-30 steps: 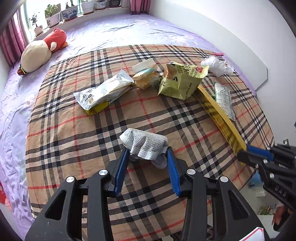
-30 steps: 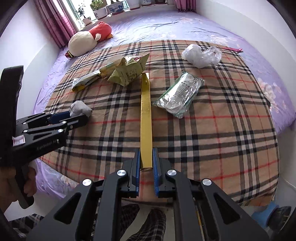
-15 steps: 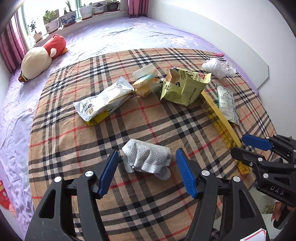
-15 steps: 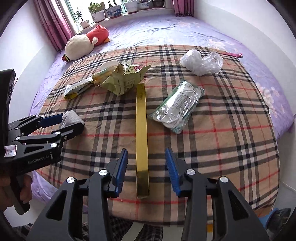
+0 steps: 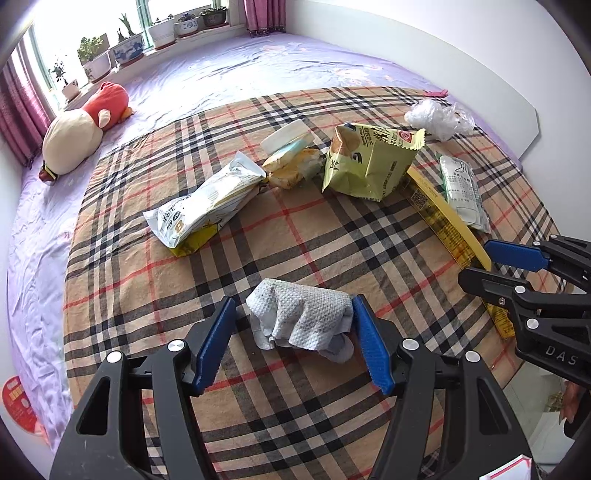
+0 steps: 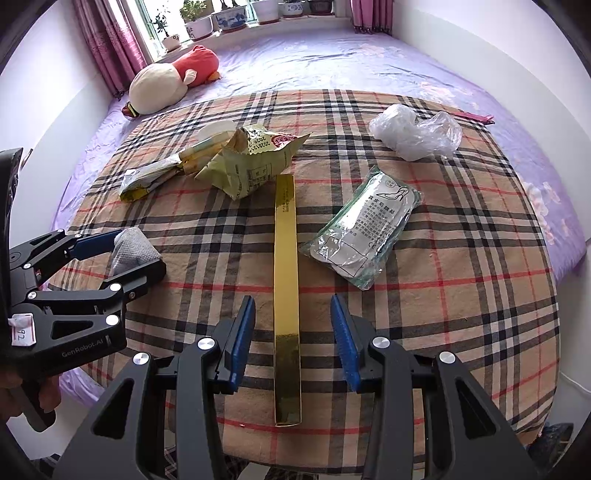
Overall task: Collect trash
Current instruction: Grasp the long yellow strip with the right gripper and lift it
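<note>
A crumpled grey-white paper towel (image 5: 301,319) lies on the plaid cloth (image 5: 314,240) between the open jaws of my left gripper (image 5: 291,341); the right pad touches it, and it also shows in the right wrist view (image 6: 131,253). A long yellow box (image 6: 286,280) lies on the cloth between the open jaws of my right gripper (image 6: 291,339), not touched; it also shows in the left wrist view (image 5: 448,225). Further back lie a green snack bag (image 5: 369,166), a white-yellow wrapper (image 5: 207,206), a clear packet (image 6: 364,236) and a crumpled plastic bag (image 6: 415,133).
The cloth covers a round table standing against a purple bed (image 5: 258,70). A plush toy (image 5: 81,133) lies on the bed at the back left. Potted plants (image 6: 236,14) line the window sill. A white wall (image 5: 424,51) runs along the right.
Both grippers have opened. The left let go of the paper towel and the right let go of the yellow box; both things now lie on the cloth.
</note>
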